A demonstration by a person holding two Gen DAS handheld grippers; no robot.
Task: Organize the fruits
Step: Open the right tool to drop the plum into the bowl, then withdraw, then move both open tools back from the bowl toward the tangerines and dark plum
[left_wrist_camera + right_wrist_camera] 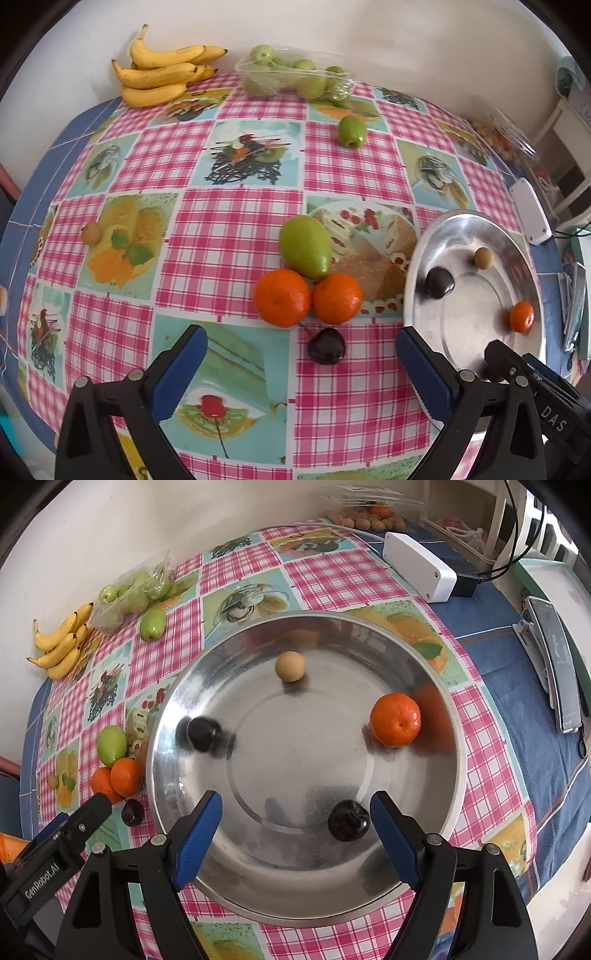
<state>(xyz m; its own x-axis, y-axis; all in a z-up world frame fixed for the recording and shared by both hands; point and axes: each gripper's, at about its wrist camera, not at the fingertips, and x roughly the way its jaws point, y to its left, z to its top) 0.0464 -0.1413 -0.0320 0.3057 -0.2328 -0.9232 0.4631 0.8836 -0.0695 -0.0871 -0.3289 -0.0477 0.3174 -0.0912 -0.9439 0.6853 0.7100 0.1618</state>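
Note:
My left gripper (301,334) hangs open over the checked tablecloth. A dark cherry (327,346) lies on the cloth between its fingers, untouched. Just beyond sit two mandarins (282,297) and a green fruit (306,246), all touching. My right gripper (298,799) is open above the steel bowl (458,760). A dark cherry (348,820) rests on the bowl floor close to its right finger, apart from the pad. The bowl also holds a second, blurred cherry (203,734), a tan round fruit (290,666) and a mandarin (395,719).
Bananas (162,74) and a plastic tray of green fruits (291,74) stand at the far edge by the wall. A loose green fruit (352,131) and a small tan fruit (91,232) lie on the cloth. A white box (417,566) and a phone (557,664) are right of the bowl.

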